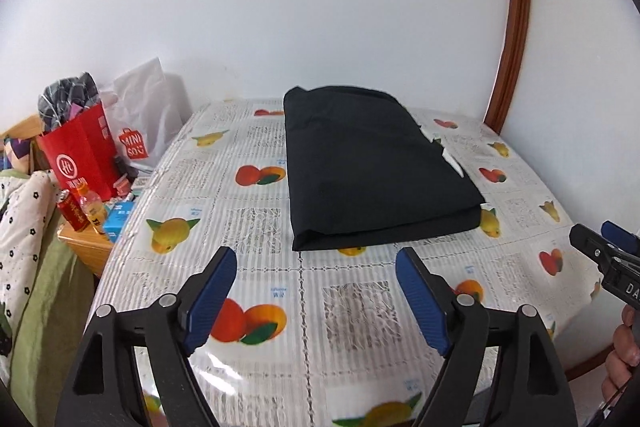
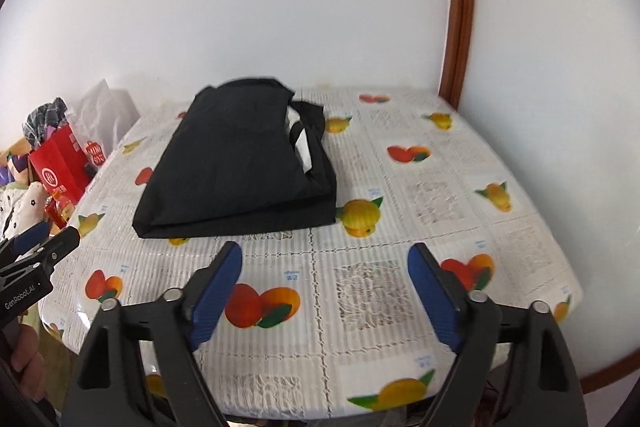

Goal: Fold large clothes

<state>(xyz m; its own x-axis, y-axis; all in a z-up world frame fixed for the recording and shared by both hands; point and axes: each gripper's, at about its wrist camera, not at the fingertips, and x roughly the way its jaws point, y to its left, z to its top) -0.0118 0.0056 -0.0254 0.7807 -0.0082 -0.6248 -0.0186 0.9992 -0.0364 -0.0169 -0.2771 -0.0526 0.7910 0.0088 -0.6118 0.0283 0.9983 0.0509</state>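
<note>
A black garment (image 1: 372, 171) lies folded into a thick rectangle on the table with the fruit-print cloth (image 1: 256, 267). It also shows in the right wrist view (image 2: 240, 167), where white stripes peek out along its right edge. My left gripper (image 1: 316, 259) is open and empty, hanging above the table a little short of the garment's near edge. My right gripper (image 2: 325, 255) is open and empty, also just short of the garment's near edge and to its right. Each gripper shows at the edge of the other's view.
A red paper bag (image 1: 82, 151) and white shopping bags (image 1: 140, 111) stand left of the table. Bottles and boxes sit on a wooden nightstand (image 1: 86, 243). A bed with patterned bedding (image 1: 24, 227) is at far left. A white wall is behind the table, and a brown door frame (image 1: 516, 27) at right.
</note>
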